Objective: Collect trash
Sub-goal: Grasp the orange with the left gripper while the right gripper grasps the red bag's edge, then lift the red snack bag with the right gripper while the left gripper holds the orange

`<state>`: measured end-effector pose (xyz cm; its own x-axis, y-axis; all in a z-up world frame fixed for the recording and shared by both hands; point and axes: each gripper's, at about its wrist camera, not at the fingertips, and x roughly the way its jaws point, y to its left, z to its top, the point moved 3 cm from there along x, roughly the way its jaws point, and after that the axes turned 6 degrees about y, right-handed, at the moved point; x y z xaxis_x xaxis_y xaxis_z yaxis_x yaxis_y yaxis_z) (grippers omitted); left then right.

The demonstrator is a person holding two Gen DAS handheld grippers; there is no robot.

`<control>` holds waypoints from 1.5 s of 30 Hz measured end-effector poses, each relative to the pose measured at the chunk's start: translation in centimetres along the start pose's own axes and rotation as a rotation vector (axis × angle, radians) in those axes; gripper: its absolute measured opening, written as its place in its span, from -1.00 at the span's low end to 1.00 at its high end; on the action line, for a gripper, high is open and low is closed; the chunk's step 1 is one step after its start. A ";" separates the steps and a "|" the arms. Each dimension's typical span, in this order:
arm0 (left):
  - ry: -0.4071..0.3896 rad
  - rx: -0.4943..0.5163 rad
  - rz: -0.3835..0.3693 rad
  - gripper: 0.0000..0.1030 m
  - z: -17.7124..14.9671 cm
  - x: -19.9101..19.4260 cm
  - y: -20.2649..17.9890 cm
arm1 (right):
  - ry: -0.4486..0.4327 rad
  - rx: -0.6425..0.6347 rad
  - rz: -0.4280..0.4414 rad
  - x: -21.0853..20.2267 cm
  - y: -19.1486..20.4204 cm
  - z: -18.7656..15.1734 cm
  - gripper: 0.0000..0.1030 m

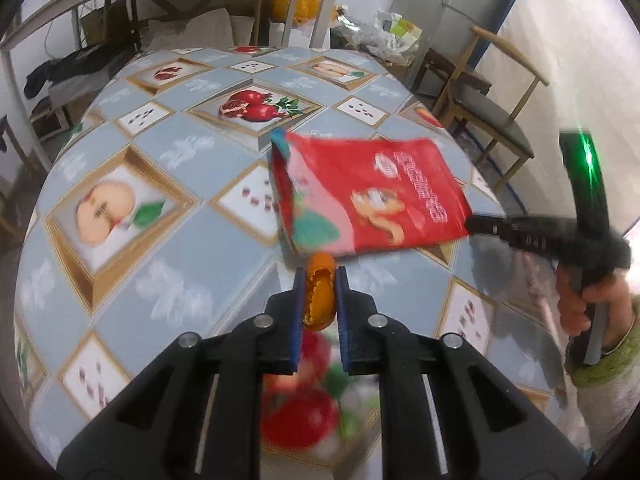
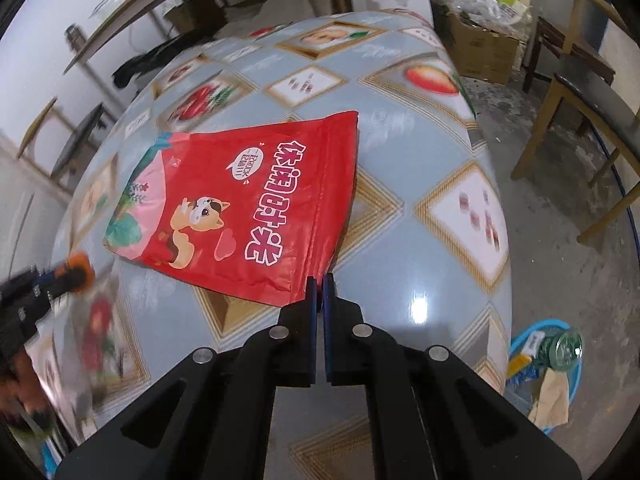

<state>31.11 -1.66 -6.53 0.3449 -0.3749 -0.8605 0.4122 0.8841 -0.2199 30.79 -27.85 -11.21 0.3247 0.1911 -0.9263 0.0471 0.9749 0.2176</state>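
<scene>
Left claw (image 1: 319,280): clamped on a piece of orange peel (image 1: 319,295), blue pads pressing both its sides, peel standing upright between them with its ragged inner face toward the camera. Just beyond the claw tips, a red snack bag (image 1: 372,196) with a cartoon squirrel and pink lettering, raised off the tabletop (image 1: 168,240) and blurred. Beneath and around, a glossy blue cloth patterned with framed fruit pictures. At the bag's right corner, the right claw (image 1: 478,225), pinching the edge; behind it a hand (image 1: 580,300) wrapped round the handle, green cuff at the wrist, a green light glowing on the upright grip.

From the right wrist view: far left of the claw, the left claw (image 2: 64,276) seen blurred, orange peel (image 2: 78,266) in its tips. Ahead and left of the right claw (image 2: 320,280), the red snack bag (image 2: 240,200) spread wide, its lower right corner caught between the closed pads. Beneath the claw, bare blue tabletop (image 2: 400,208) with a bright glare spot. Lower right of the claw, past the tabletop edge, a blue bin (image 2: 560,364) on the floor holding a green bottle (image 2: 560,350) and a scrap of brown paper (image 2: 554,400). Further right, a wooden chair (image 2: 588,84) with a dark seat.
</scene>
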 end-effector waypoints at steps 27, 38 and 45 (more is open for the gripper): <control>0.013 -0.029 -0.135 -0.76 -9.8 -4.8 -3.6 | -0.023 -0.211 -0.237 -4.1 1.3 -9.8 -0.89; -0.007 -0.069 -0.110 -0.76 -9.9 -5.5 -1.8 | -0.126 0.217 0.034 -5.0 -2.3 -7.1 -0.31; -0.013 -0.128 -0.082 -0.76 -9.0 -4.8 0.9 | -0.054 0.243 0.190 -6.6 -0.6 -11.0 -0.09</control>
<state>22.26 3.41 -6.70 0.3256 -0.4499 -0.8316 0.3291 0.8785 -0.3464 18.24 -28.41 -8.64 0.3985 0.3543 -0.8460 0.2035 0.8652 0.4582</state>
